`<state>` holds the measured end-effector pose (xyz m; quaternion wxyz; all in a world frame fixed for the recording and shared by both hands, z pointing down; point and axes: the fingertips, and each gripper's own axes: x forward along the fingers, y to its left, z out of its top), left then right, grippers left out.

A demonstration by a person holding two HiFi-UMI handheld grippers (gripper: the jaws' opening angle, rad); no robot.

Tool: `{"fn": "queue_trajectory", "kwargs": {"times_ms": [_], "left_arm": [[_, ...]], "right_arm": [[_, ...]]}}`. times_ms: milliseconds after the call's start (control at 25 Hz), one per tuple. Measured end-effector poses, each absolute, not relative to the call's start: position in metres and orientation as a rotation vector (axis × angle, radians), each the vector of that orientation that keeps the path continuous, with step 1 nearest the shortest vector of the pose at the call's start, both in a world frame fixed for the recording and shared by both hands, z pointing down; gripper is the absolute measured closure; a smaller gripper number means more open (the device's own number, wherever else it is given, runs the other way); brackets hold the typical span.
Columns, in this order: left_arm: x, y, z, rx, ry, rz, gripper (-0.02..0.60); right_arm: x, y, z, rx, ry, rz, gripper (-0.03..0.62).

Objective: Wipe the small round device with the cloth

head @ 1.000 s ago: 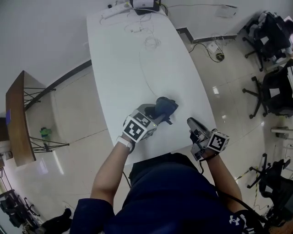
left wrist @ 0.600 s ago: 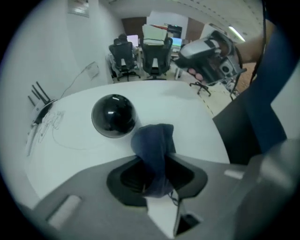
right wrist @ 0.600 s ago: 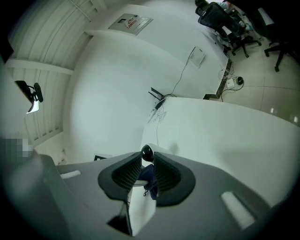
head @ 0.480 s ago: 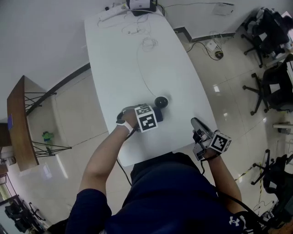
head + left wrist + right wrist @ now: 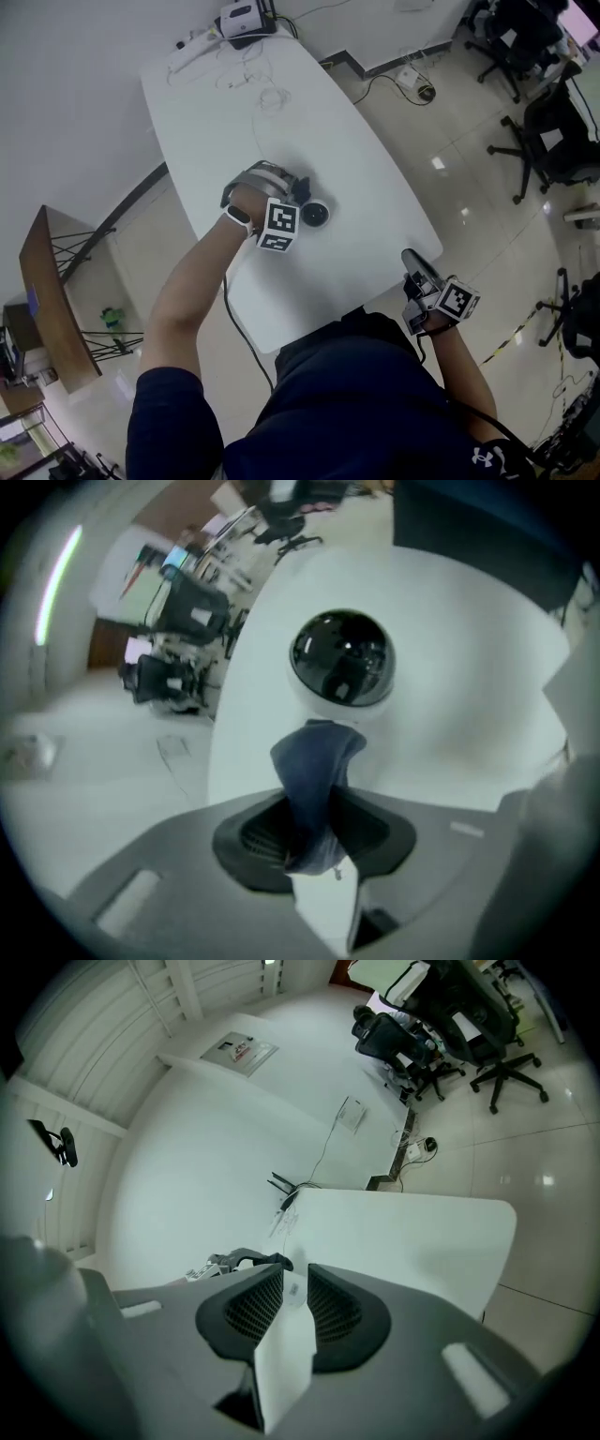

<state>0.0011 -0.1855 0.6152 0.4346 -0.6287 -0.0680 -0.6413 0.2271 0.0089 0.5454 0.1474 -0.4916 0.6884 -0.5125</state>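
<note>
The small round device (image 5: 314,214) is a white puck with a glossy black dome and stands mid-table. In the left gripper view the device (image 5: 342,663) sits just beyond the jaw tips. My left gripper (image 5: 298,199) is at its left side, shut on a dark blue cloth (image 5: 314,771). The cloth's bunched end reaches the device's white rim. In the head view the cloth (image 5: 301,187) shows as a dark wad above the marker cube. My right gripper (image 5: 412,261) hangs at the table's near right edge. Its jaws (image 5: 293,1288) are closed to a narrow slit with nothing between them.
The long white table (image 5: 366,178) runs away from me. A thin cable (image 5: 258,122) trails to a power strip and a box (image 5: 246,17) at its far end. Office chairs (image 5: 553,141) stand to the right, and a wooden side table (image 5: 52,309) to the left.
The left gripper has swept the cloth off the top of the device and round to its left side, which uncovers the black dome. The right gripper has stayed at the table edge.
</note>
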Motion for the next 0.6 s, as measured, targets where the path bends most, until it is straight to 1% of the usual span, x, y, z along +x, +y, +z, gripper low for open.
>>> {"fn": "queue_trajectory", "kwargs": {"times_ms": [120, 240, 320, 400, 520, 600], "left_arm": [[0.028, -0.19, 0.604, -1.485, -0.183, -1.413, 0.468], [0.032, -0.186, 0.599, -1.462, -0.17, -1.357, 0.468], [0.013, -0.194, 0.596, -1.526, -0.052, -1.442, 0.468], [-0.02, -0.201, 0.593, -1.722, 0.199, -1.605, 0.466], [-0.062, -0.17, 0.591, -2.201, 0.586, -1.804, 0.466], [-0.062, -0.129, 0.591, -2.588, 0.759, -1.808, 0.466]], "right_arm": [[0.241, 0.021, 0.552, -1.449, 1.934, -1.48, 0.507], [0.245, 0.025, 0.558, -1.445, 1.9, -1.492, 0.507], [0.24, 0.021, 0.557, -1.426, 1.916, -1.49, 0.507], [0.227, 0.012, 0.554, -1.385, 1.951, -1.486, 0.507], [0.205, -0.001, 0.55, -1.341, 2.022, -1.502, 0.507], [0.194, -0.008, 0.549, -1.311, 2.055, -1.508, 0.507]]}}
